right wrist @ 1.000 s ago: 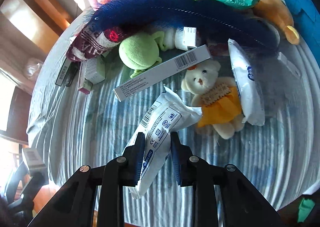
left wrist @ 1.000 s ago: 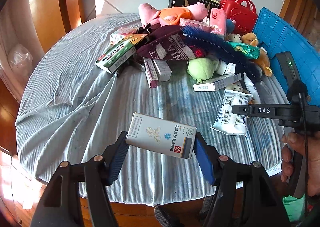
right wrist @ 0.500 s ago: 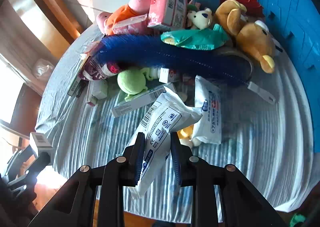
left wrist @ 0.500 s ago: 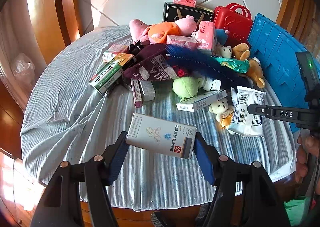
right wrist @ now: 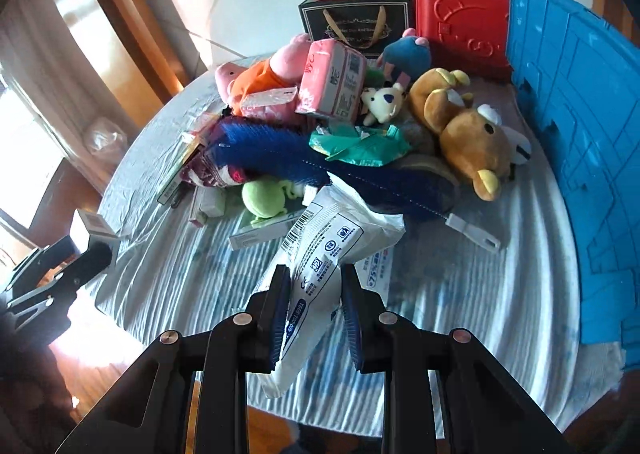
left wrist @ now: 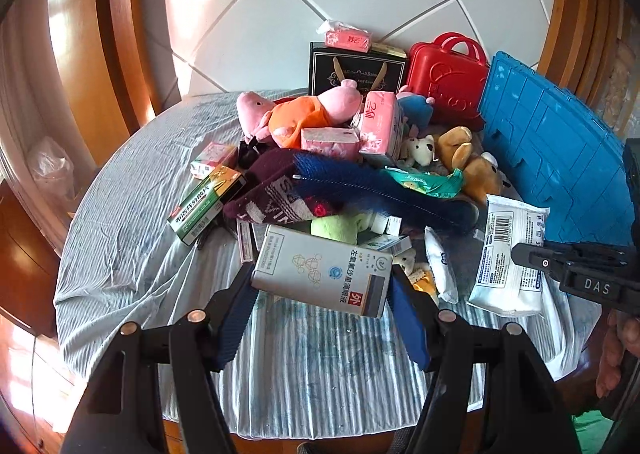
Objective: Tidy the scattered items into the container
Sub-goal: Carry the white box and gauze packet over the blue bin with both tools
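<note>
My left gripper [left wrist: 322, 294] is shut on a white and grey medicine box [left wrist: 320, 272], held crosswise above the near part of the round table [left wrist: 120, 238]. My right gripper [right wrist: 316, 306] is shut on a white wipes packet [right wrist: 328, 254], also lifted off the table; the packet shows at the right of the left wrist view [left wrist: 508, 258]. The blue crate [right wrist: 576, 126] stands at the table's right side. A heap of scattered items lies at the middle and back: a blue feather duster [right wrist: 320, 166], a brown bear [right wrist: 468, 130], a pink pig plush [left wrist: 296, 114].
A red case [right wrist: 460, 18] and a black gift bag [right wrist: 352, 24] stand at the back by the wall. A green and white box [left wrist: 204, 204], a green plush [right wrist: 264, 198], pink tissue packs [right wrist: 332, 82] and a second white packet [left wrist: 440, 270] lie in the heap. Wooden panelling is at left.
Both grippers have risen and pulled back from the table, each carrying its item; the heap now looks farther away and the crate, case and wall have come into view.
</note>
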Demonstrator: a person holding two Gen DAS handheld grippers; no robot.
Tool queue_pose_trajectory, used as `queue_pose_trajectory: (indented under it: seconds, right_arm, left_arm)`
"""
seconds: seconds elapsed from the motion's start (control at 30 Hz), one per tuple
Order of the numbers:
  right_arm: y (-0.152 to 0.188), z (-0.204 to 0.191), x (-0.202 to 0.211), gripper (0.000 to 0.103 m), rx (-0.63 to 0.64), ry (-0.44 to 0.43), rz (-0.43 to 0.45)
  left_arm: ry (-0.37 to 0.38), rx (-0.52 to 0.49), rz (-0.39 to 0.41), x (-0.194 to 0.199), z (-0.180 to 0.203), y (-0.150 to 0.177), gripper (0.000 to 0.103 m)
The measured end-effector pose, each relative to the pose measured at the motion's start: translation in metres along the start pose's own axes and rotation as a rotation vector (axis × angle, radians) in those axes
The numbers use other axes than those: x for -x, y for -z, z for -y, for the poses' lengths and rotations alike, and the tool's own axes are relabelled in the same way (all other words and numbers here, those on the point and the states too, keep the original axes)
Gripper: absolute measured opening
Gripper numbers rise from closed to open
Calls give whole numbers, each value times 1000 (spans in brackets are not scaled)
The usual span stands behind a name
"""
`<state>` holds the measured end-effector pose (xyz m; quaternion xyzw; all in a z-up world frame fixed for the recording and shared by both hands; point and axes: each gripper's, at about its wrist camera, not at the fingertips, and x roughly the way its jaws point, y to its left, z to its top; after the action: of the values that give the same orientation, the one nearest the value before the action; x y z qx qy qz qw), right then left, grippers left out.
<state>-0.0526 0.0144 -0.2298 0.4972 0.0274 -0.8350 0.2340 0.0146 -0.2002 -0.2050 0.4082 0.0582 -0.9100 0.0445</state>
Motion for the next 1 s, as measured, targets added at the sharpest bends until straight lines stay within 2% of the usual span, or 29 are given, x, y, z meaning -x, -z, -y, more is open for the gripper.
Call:
queue_pose_trajectory:
  seconds: [0.47,1.0]
  right_arm:
    - [-12,22,78,25,52,-45,76]
    - [-29,67,154,25,57,-53,177]
  left_arm:
    - [-71,-10,77,38,42,-41,64]
    - [-28,-46,183,71,124,-97,64]
